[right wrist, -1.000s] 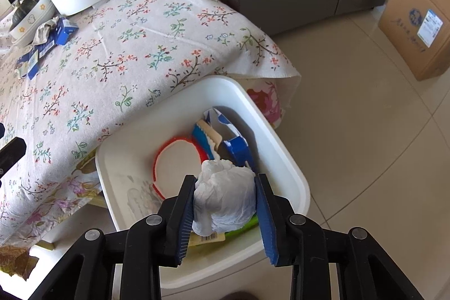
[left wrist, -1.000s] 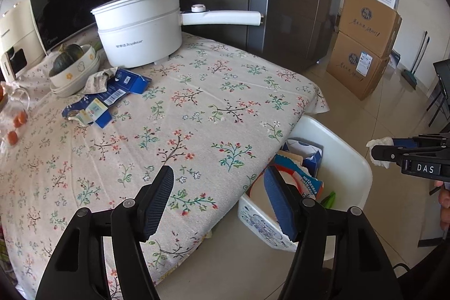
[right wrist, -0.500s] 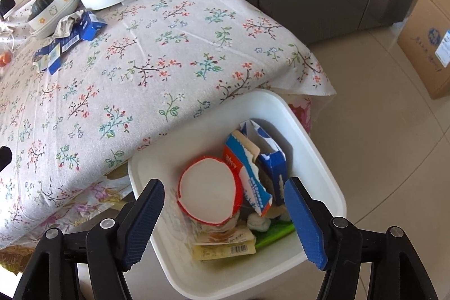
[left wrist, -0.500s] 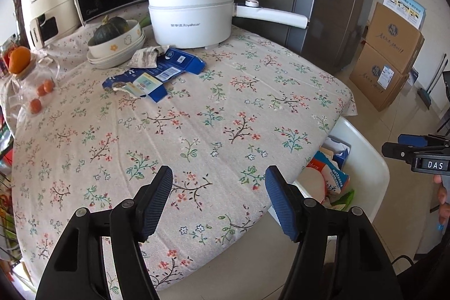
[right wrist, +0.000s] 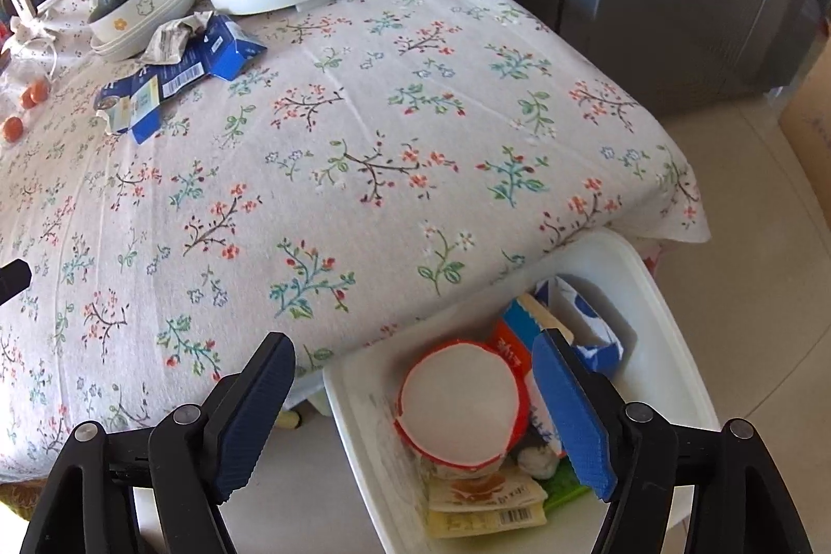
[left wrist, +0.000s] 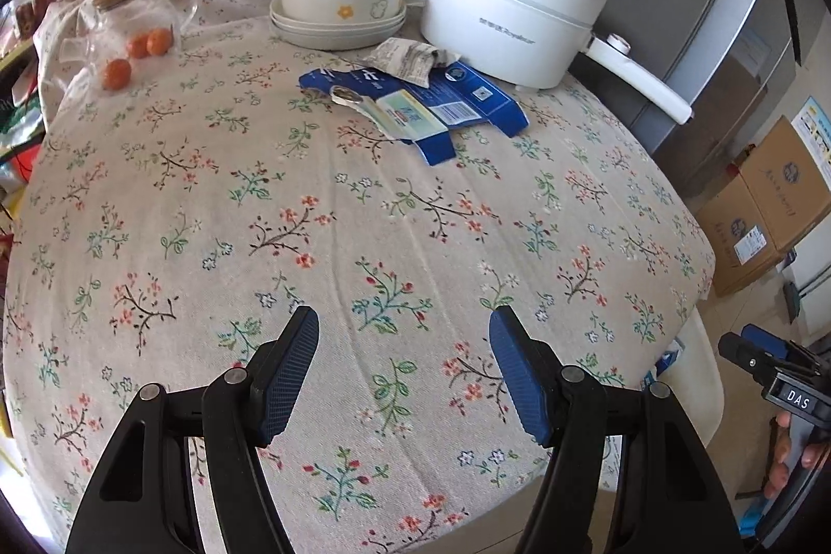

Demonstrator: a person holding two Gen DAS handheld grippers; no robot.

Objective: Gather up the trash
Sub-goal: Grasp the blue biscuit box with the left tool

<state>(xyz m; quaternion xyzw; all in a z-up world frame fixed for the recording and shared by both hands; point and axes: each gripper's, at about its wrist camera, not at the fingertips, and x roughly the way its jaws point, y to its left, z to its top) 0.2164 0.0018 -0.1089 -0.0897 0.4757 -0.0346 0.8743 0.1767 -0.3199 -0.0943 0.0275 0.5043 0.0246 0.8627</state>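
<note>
Dropped the tissue wad (right wrist: 537,460) into the white bin (right wrist: 670,325) and my right hand-held gripper (right wrist: 415,414) has just swung wide open, empty. Left hand-held gripper (left wrist: 405,372) slid over the counter (left wrist: 363,216), open too. Blue flattened carton (left wrist: 415,107) and crumpled paper (left wrist: 407,58) wait by the pot (left wrist: 509,19).

A flattened blue carton (left wrist: 415,110) and a crumpled paper wrapper (left wrist: 407,58) lie on the bench beside a white pot. A white bin (right wrist: 670,346) on the floor holds discarded packaging.
</note>
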